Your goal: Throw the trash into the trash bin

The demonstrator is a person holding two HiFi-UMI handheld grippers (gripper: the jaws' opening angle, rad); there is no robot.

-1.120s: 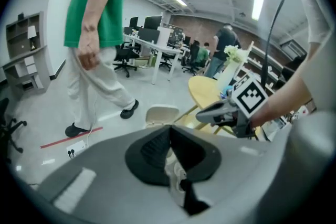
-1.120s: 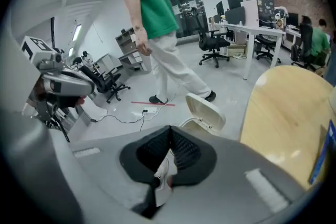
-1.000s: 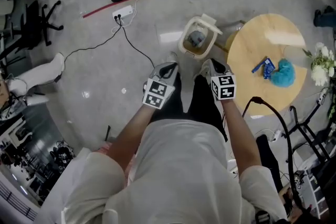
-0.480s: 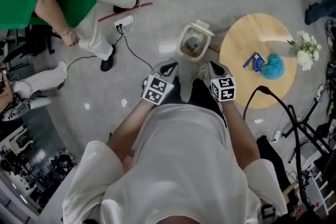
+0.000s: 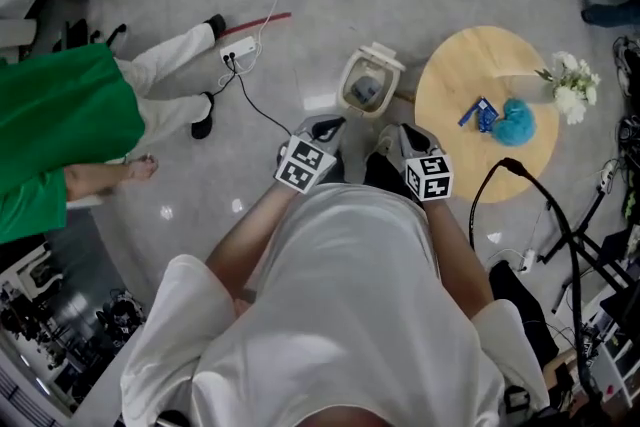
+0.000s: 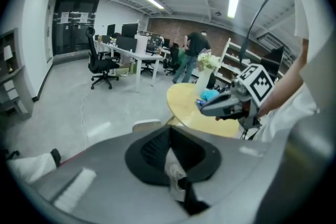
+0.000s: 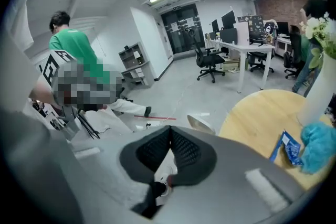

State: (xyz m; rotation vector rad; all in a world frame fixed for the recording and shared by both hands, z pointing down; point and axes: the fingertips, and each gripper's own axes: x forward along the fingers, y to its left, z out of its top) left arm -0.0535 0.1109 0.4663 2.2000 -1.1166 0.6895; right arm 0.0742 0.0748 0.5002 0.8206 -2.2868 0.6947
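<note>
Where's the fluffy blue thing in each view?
Head view: fluffy blue thing upper right.
Left gripper view: fluffy blue thing just right of centre.
Right gripper view: fluffy blue thing at right edge.
Shared landmark: round wooden table beneath it.

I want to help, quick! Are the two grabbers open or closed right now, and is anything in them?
Left gripper: closed, holding nothing.
Right gripper: closed, holding nothing.
</note>
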